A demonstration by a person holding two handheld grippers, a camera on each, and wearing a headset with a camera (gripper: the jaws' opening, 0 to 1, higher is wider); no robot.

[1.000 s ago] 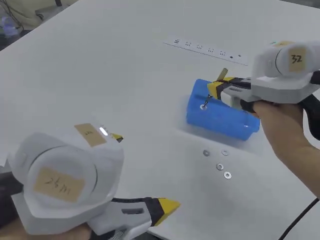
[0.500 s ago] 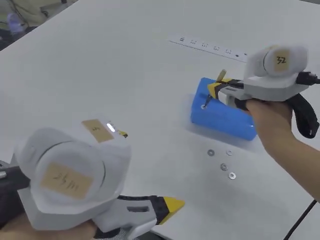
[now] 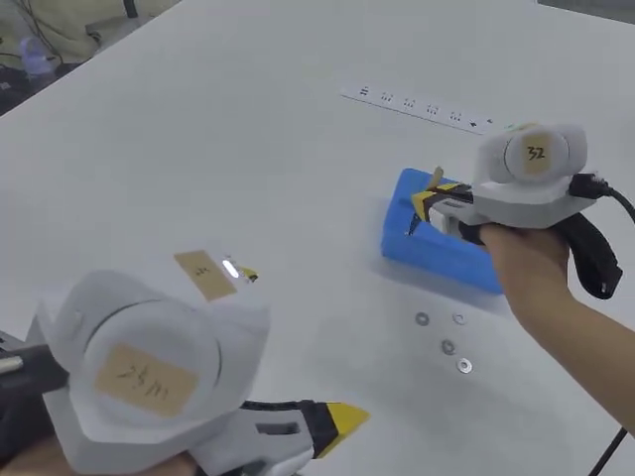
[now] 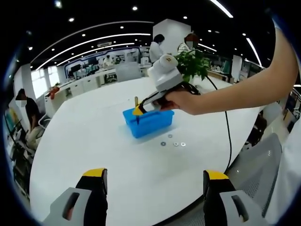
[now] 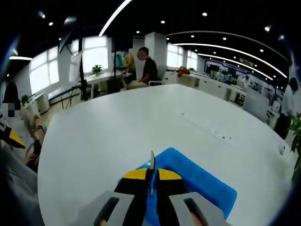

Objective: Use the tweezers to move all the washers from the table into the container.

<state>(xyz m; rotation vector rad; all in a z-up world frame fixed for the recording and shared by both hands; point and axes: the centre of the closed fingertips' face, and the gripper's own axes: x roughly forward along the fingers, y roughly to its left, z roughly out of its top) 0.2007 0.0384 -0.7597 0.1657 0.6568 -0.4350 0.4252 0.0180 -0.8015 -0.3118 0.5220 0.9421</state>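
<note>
Status: four washers (image 3: 447, 346) lie loose on the surface (image 3: 198, 149), in a small cluster just beside the near wall of the blue container (image 3: 437, 256). You have at least four pick-ups left, by my reading. I cannot tell what already lies inside the container.

Right tool (image 3: 429, 200): its jaws are pressed together, pinching the tweezers (image 5: 152, 170). The tweezers point down over the left end of the container. Their tips are too small to show whether they carry a washer.

Left tool (image 4: 155, 174): its jaws are spread wide with nothing between them. You hold it low and close to you, well apart from the work.

Room: there is wide bare surface to the left of the container and beyond it. A marked strip (image 3: 427, 104) lies flat, well behind the container. The washers sit between the container and the near edge of the surface, so a flicked washer could roll off that side. Your right forearm (image 3: 575, 327) and the cable (image 3: 605, 213) hang by the right side of the cluster. Coming at the washers from the left looks freer.
</note>
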